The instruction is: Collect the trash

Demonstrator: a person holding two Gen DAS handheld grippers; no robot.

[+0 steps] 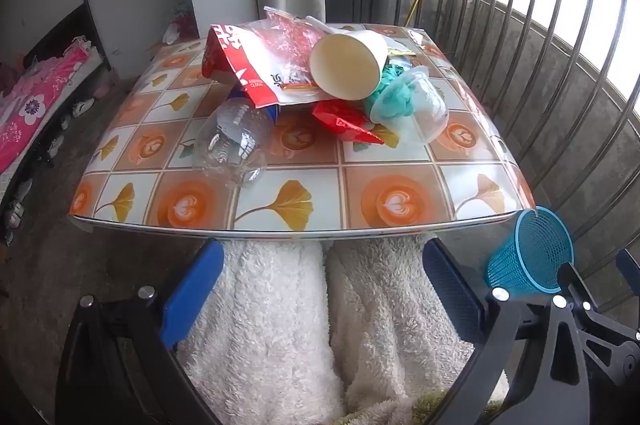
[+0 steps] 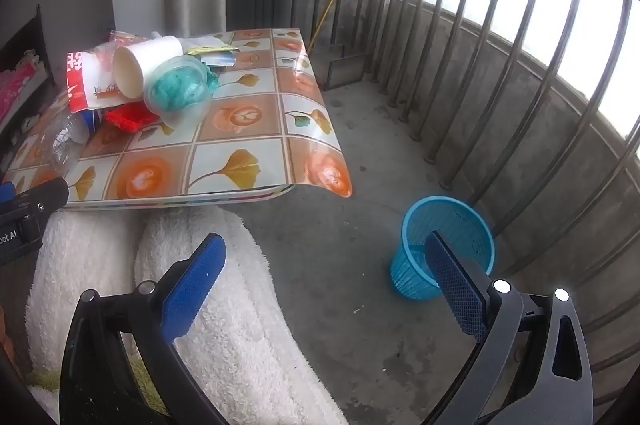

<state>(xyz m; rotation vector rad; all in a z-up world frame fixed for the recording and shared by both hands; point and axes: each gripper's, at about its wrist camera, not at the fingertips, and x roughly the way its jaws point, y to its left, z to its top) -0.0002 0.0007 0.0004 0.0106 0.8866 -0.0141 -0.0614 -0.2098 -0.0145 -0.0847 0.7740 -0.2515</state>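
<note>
The blue mesh basket [image 2: 444, 245] stands on the concrete floor at 3 o'clock of the table [image 1: 360, 201], beside the railing [image 2: 500, 73]; no contents can be made out in it. On the table, a paper cup [image 1: 348, 65] lies on its side, a clear plastic cup [image 1: 412, 105] holds teal material, and a clear bottle [image 1: 232, 145], a red-white bag [image 1: 248, 65] and a red wrapper [image 1: 344, 121] lie around them. The left gripper [image 1: 320, 297] and right gripper [image 2: 324, 285] are both spread wide and empty, over white fleece-covered legs [image 1: 280, 325] at 6 o'clock of the table.
</note>
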